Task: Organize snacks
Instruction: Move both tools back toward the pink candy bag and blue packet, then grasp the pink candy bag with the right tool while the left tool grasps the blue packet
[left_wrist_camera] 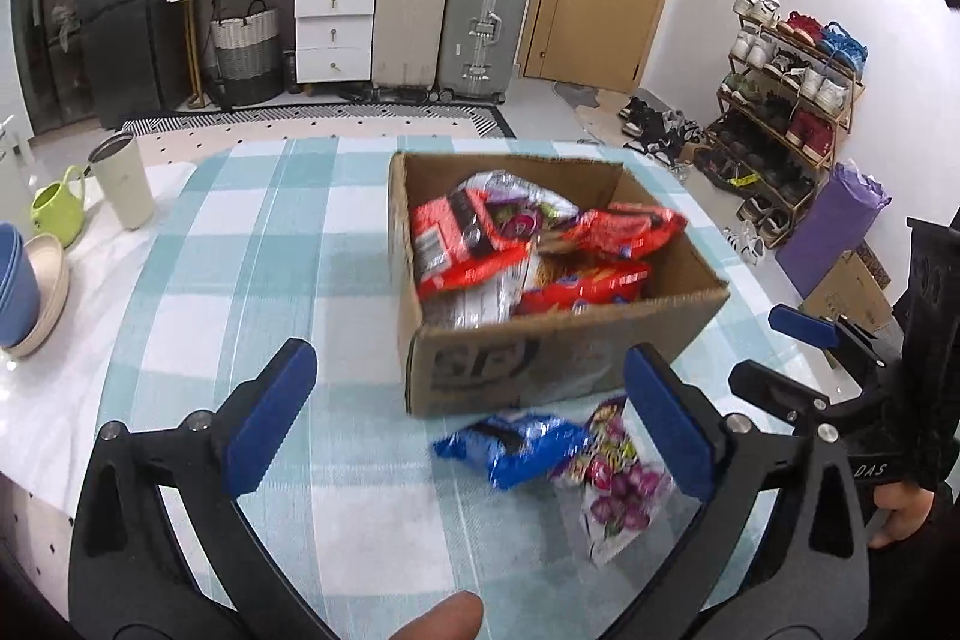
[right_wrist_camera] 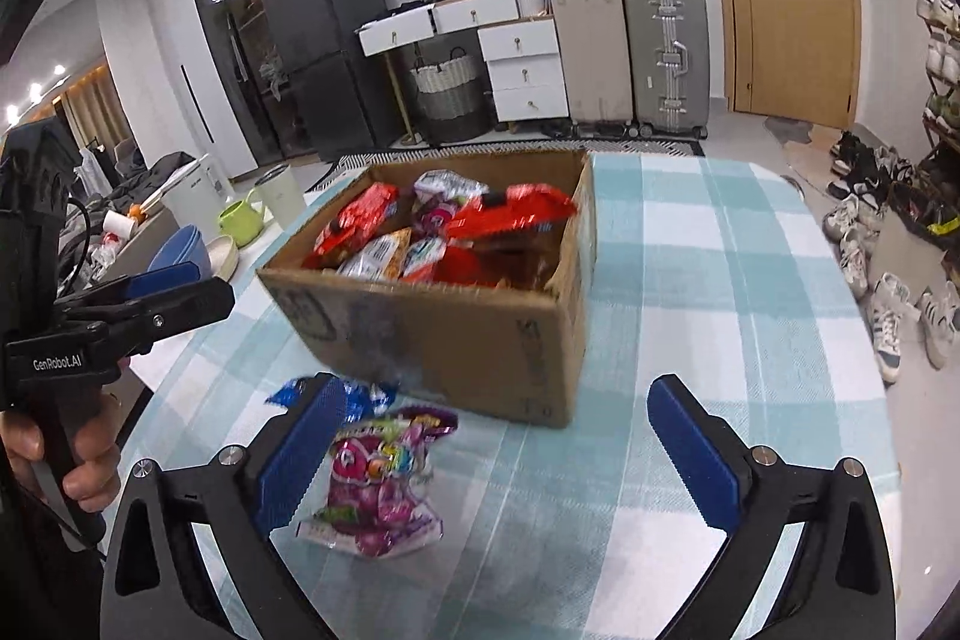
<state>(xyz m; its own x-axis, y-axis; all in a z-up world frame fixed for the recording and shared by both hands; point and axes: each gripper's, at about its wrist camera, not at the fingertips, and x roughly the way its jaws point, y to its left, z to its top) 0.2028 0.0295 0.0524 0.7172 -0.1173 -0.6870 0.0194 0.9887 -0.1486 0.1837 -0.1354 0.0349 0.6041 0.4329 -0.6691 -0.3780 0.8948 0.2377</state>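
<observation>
While both tongs (left_wrist_camera: 474,418) (right_wrist_camera: 498,454) gape empty, box (left_wrist_camera: 510,364) reads "SF"; handle (right_wrist_camera: 57,363) "GenRobot.AI"

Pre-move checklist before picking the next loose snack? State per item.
1. Left gripper open, empty: ok.
2. Right gripper open, empty: ok.
3. Blue packet and purple packet lie on the table, outside the box: ok.
4. Packets apart from each other: not ok, they appear to overlap.
5. Box open on top: ok.
6. Room left in the box: cannot tell.
</observation>
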